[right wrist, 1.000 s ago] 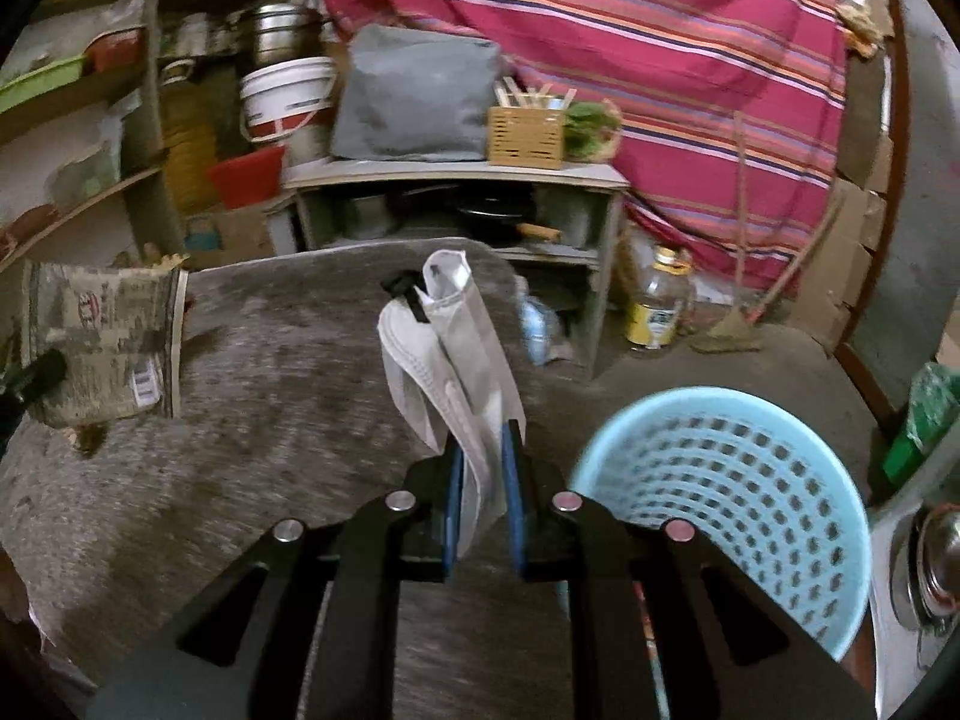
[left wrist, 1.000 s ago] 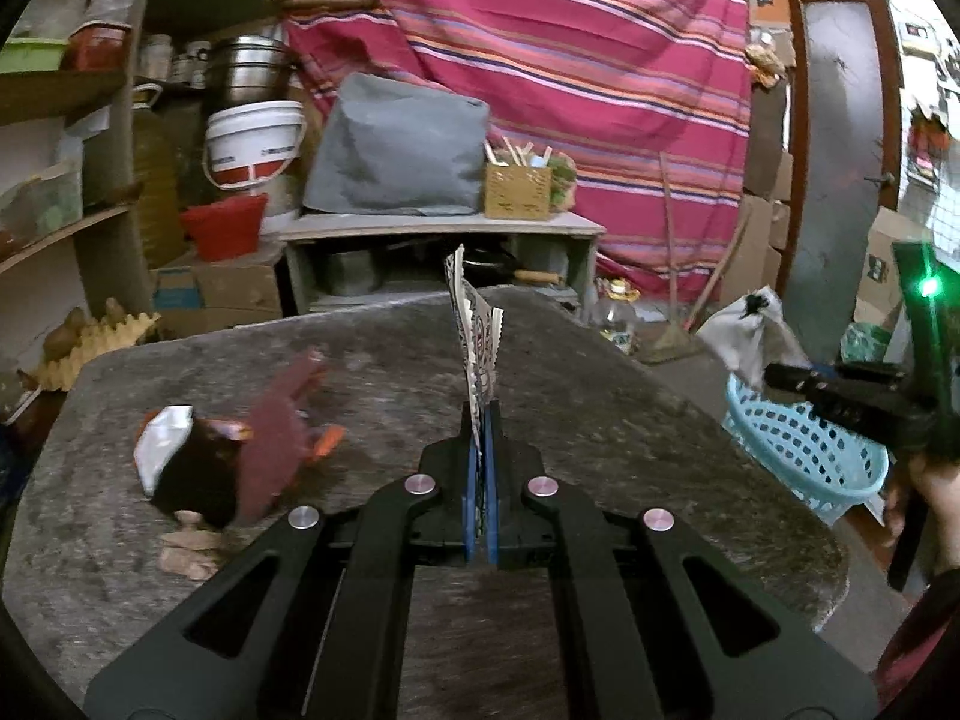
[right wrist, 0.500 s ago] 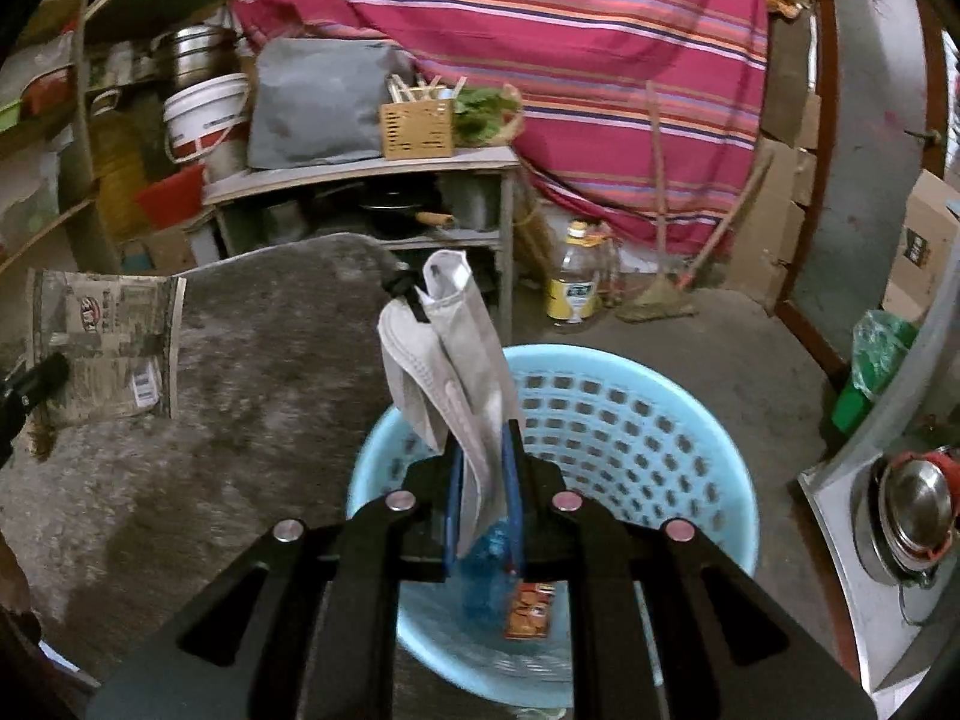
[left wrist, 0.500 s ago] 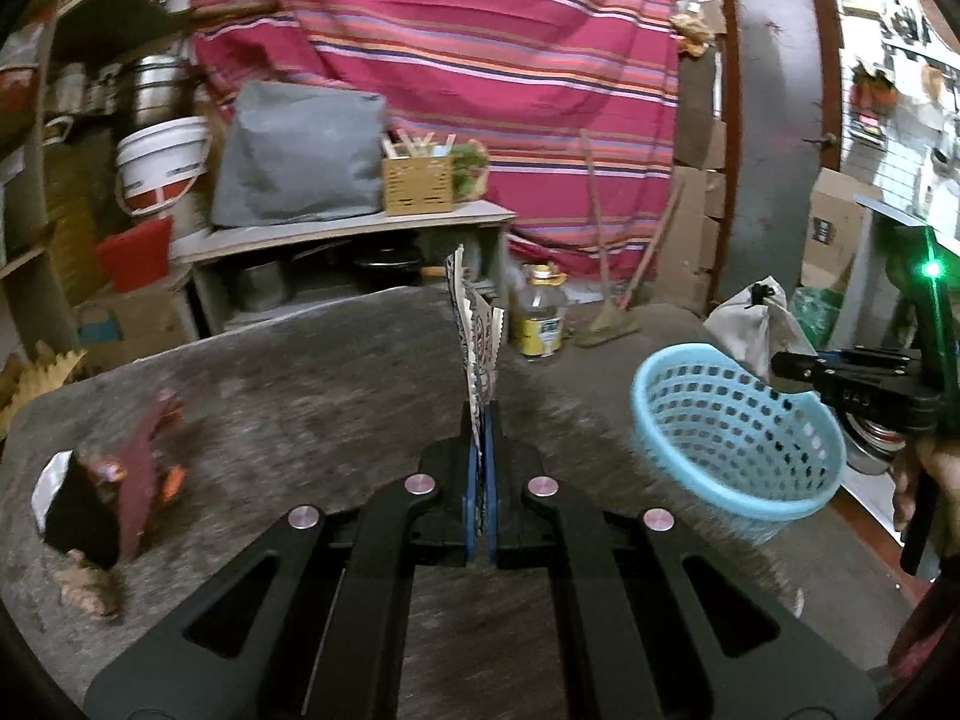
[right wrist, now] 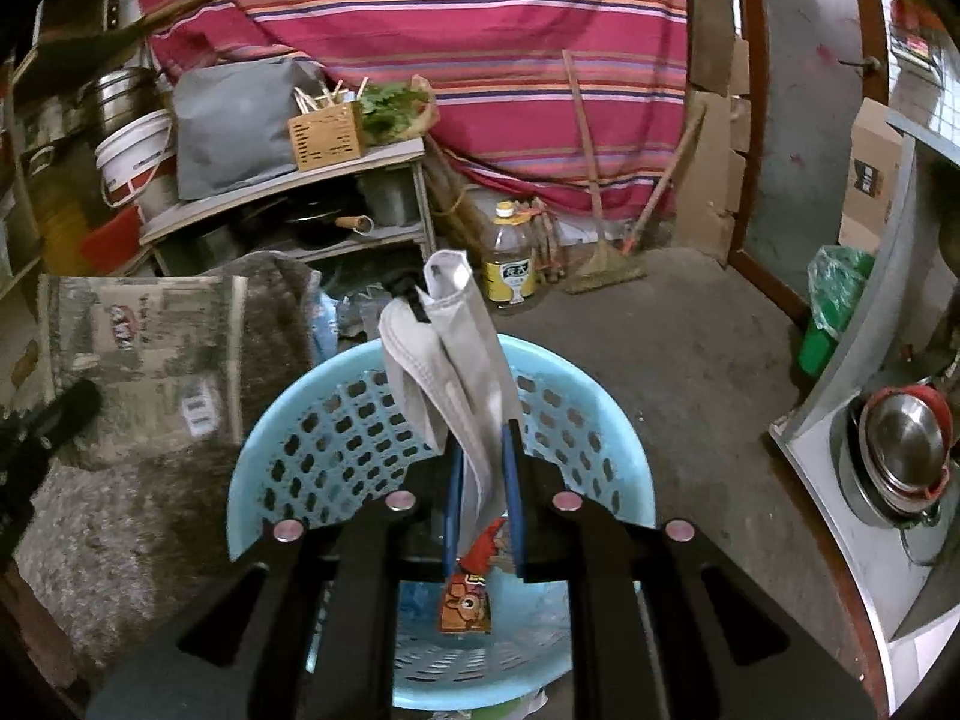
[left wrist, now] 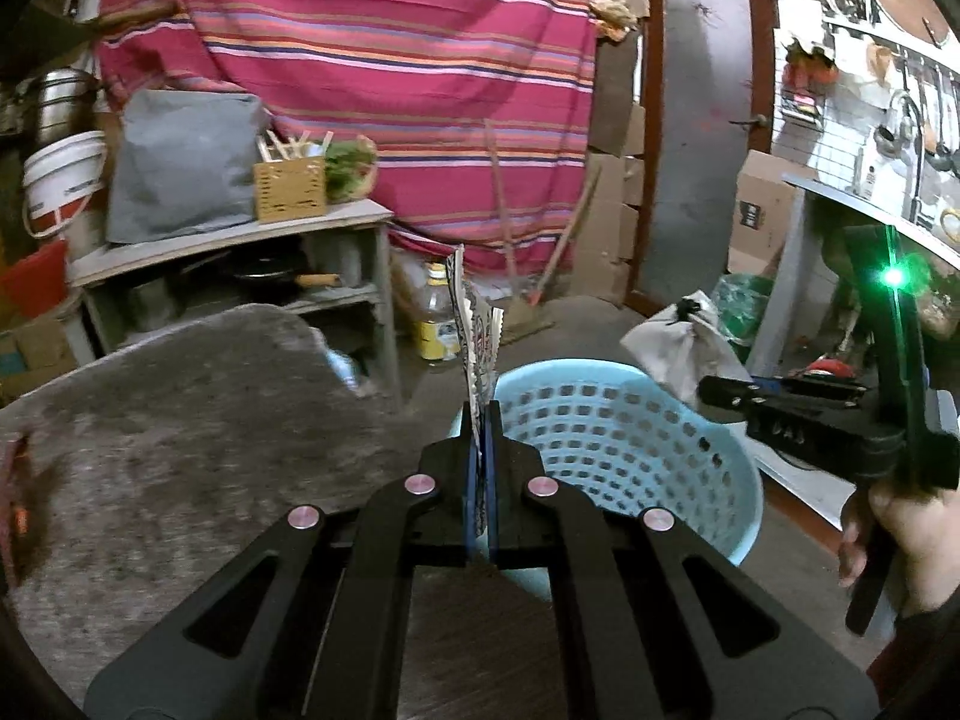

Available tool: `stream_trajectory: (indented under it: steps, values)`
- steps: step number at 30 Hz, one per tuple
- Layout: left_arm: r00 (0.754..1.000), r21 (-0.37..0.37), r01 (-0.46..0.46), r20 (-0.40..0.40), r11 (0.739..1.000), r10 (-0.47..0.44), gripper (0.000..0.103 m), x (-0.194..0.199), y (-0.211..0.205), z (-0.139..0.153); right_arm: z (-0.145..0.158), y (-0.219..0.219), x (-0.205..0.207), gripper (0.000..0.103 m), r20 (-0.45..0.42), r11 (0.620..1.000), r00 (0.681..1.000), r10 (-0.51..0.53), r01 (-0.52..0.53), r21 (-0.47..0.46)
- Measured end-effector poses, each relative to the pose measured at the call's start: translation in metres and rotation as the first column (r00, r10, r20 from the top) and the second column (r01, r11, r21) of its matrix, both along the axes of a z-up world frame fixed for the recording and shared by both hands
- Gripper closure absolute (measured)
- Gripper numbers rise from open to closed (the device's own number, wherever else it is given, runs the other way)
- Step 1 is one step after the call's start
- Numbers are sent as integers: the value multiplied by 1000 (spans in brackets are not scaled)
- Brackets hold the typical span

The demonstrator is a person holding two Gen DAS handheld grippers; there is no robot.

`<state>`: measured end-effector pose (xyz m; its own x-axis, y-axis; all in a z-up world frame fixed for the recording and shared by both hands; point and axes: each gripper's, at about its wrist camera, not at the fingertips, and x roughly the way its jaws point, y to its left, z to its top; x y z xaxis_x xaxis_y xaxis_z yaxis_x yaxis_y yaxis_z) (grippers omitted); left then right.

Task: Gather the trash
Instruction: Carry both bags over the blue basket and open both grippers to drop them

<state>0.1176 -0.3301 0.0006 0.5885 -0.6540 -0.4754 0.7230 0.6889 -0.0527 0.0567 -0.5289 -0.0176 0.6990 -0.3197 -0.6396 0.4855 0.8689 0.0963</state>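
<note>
Right wrist view: my right tool [right wrist: 483, 450] is clamped on a crumpled grey wrapper [right wrist: 447, 354], held above the blue basket [right wrist: 312, 438], where an orange snack packet [right wrist: 468, 594] lies. My left tool [left wrist: 480, 420] pinches a flat printed packet [left wrist: 477, 324] edge-on, beside the basket's rim past the worktop [left wrist: 180, 420].

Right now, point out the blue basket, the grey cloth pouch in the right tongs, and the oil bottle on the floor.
blue basket [right wrist: 288, 420]: right wrist view, on its perforated left wall.
grey cloth pouch [right wrist: 462, 360]: right wrist view, mid-body above the tongs.
oil bottle [right wrist: 510, 252]: right wrist view, on its clear shoulder.
</note>
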Motion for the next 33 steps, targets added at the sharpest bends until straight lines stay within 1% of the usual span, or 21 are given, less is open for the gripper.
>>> stream_trajectory:
  steps: [6,10,11,13,14,15,17,19,20,21,23,28,29,30,32,33]
  values:
    - [998,32,47,-47,998,-45,102,2,-39,-13,0,-12,-4,90,11,999,1000,-22,21,26]
    - [997,60,47,-71,997,-43,100,5,-49,-19,-2,-17,-3,90,9,999,1000,-28,28,40]
    - [996,63,47,-76,997,-42,96,5,-50,-21,-2,-18,-3,90,7,999,1000,-28,28,43]
    - [996,67,31,-84,997,-25,78,7,-47,-23,-3,-17,-1,90,1,999,1000,-26,26,44]
    - [996,70,20,-84,997,-14,60,8,-45,-24,-3,-17,-1,90,-2,999,1000,-25,25,43]
    - [997,77,6,-77,997,0,49,8,-43,-24,-4,-16,0,90,-5,999,1000,-23,23,42]
    - [998,84,-5,-63,996,10,44,5,-40,-22,-6,-14,2,90,-14,999,1000,-18,19,42]
    - [998,90,-23,-56,996,29,31,5,-35,-21,-6,-14,5,89,-21,999,1000,-16,17,40]
    - [998,90,-38,-52,995,42,22,5,-31,-19,-7,-13,6,86,-23,999,1000,-16,17,40]
    - [997,81,-53,-48,995,58,15,5,-25,-18,-7,-13,7,87,-25,999,1000,-16,17,40]
    - [996,71,-75,-49,995,78,11,6,-14,-16,-10,-10,11,87,-33,999,999,-15,17,39]
    - [987,79,-151,-45,985,155,6,13,18,-14,-14,-4,21,86,-47,999,999,-8,9,36]
    - [985,81,-163,-41,983,167,6,14,21,-13,-15,-2,22,77,-51,999,999,-6,8,34]
    - [983,83,-178,-38,981,181,6,16,28,-12,-15,0,24,57,-57,999,998,-6,8,33]
    - [977,83,-208,-34,975,212,6,20,44,-10,-13,6,25,33,-47,1000,999,-13,14,23]
    - [972,81,-229,-35,970,233,6,23,56,-8,-11,11,27,33,-46,1000,999,-8,9,15]
